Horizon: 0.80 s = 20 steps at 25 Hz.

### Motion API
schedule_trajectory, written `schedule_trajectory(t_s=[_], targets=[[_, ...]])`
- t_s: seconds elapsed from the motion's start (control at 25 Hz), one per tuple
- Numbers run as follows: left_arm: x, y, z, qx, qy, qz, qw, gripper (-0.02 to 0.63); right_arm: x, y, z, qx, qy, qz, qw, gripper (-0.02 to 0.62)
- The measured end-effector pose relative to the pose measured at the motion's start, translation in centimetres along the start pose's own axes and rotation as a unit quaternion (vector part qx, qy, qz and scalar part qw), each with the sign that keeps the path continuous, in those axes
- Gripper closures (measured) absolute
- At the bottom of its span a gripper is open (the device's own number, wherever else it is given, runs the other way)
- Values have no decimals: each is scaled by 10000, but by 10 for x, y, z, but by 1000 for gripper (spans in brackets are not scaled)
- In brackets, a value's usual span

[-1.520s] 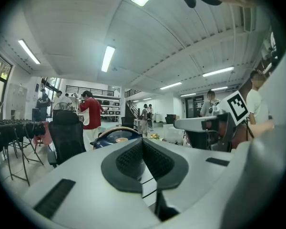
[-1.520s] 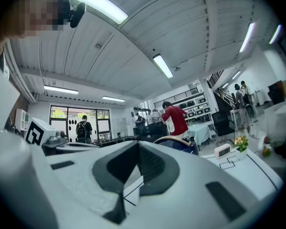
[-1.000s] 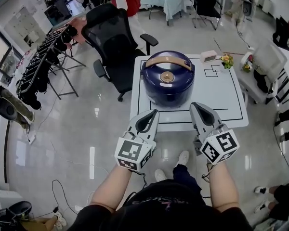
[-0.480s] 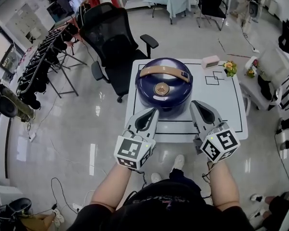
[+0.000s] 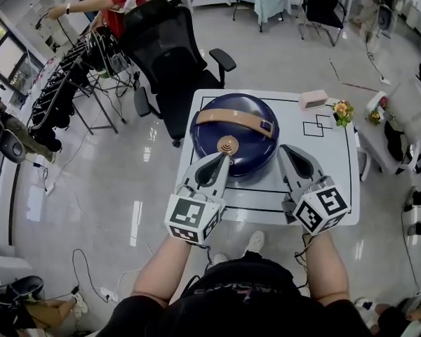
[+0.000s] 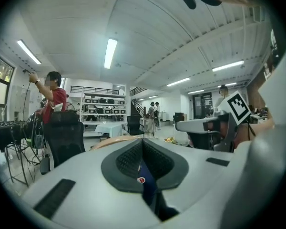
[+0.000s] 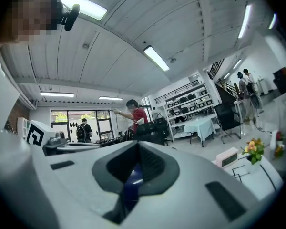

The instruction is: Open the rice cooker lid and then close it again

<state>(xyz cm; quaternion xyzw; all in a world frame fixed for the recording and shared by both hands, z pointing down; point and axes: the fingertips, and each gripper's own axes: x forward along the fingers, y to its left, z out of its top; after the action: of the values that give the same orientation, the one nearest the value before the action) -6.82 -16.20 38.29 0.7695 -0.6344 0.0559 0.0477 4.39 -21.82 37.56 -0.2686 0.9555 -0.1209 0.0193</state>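
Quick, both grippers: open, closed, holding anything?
Left gripper: closed, holding nothing, tip at the rice cooker.
Right gripper: closed, holding nothing.

One rice cooker point(image 5: 247, 149), one pink box point(image 5: 313, 100) and one white table point(image 5: 331, 161), plus two tools (left tool point(image 5: 222, 160), right tool point(image 5: 285, 151)).

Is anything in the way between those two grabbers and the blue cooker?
Nothing visible. The left gripper and right gripper are at the rice cooker's near side, over the white table.

The rice cooker point(image 5: 252, 149) is glossy navy, its handle point(image 5: 231, 118) matt tan. The table point(image 5: 323, 170) is smooth white and the floor point(image 5: 126, 188) polished and reflective.
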Motion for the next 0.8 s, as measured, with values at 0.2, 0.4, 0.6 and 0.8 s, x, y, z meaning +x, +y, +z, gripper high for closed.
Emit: schedule_trajectory(t_s=[0.2, 0.4, 0.6, 0.8], targets=[[18, 6, 4, -7, -29, 291, 9996, 603, 14, -19, 4, 27, 35, 245, 9997, 594], [29, 6, 9, 64, 13, 479, 9988, 603, 19, -33, 13, 70, -16, 383, 9992, 595], [35, 11, 15, 212, 37, 674, 9975, 601, 21, -39, 18, 121, -63, 444, 9989, 594], [47, 16, 16, 517, 160, 719, 9959, 582, 21, -48, 21, 178, -147, 340, 9992, 594]])
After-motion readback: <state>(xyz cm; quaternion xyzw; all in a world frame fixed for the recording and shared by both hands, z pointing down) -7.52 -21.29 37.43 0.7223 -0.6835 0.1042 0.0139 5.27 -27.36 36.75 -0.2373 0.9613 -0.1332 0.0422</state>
